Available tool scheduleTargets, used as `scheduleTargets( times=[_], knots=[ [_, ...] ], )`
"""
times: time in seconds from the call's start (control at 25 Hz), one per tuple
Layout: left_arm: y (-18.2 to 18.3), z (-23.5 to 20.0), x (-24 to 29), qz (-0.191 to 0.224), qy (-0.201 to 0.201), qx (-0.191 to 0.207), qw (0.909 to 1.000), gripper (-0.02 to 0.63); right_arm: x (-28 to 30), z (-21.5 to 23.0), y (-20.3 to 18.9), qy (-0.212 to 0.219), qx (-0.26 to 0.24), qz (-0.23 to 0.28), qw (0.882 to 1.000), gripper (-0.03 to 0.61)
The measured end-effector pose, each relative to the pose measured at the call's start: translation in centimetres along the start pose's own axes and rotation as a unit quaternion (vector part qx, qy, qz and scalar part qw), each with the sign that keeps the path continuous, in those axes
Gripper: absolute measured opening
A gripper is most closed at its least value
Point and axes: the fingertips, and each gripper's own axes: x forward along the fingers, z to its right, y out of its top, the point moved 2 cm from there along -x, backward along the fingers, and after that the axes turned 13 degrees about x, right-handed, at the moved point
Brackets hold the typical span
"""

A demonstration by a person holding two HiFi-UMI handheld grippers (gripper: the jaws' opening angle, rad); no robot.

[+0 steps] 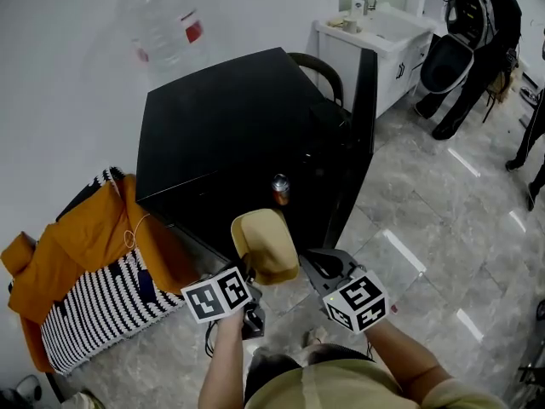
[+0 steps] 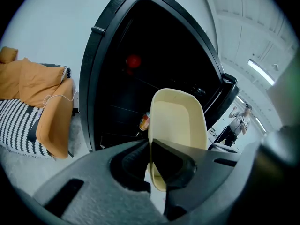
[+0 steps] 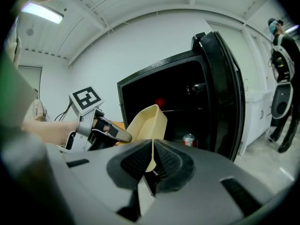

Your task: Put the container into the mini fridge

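**Container held by both grippers at the open fridge**

Container [image 1: 266,244]: pale yellow, tilted, up in the air just in front of the fridge [image 1: 221,118] opening. Not inside yet.

Left gripper [image 2: 151,148]: jaws clenched on the container's near rim, with the wall pinched between them.

Right gripper [image 3: 153,149]: same, jaws clamped on the rim from the other side. The two grippers sit close together below the container.

Fridge: black, standing on the floor [image 1: 409,228], with the door [image 1: 364,118] swung wide to the right. A can [image 1: 280,189] stands low inside, beyond the container. A red light [image 2: 133,61] shows deeper in.

Left of the fridge: an orange garment [image 1: 81,245] over a striped cloth [image 1: 98,309]. A clear bottle [image 1: 166,24] is by the wall behind the fridge. A sink unit [image 1: 379,37] is at far right, with a person [image 1: 477,24] beside it.
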Motion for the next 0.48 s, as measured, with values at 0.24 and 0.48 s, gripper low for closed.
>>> scheduleTargets(
  times=[0.24,0.48],
  knots=[
    [-1.0,-0.7,0.4,-0.007,0.009,-0.006,0.9999,0.028,0.7,0.2,-0.6,-0.001,0.005,-0.007,1.000,0.031],
    [-3.4,-1.6,1.4,-0.025,0.013,-0.014,0.9995,0.028,1.3,0.6,-2.3,-0.006,0.015,-0.027,1.000,0.031]
  ],
)
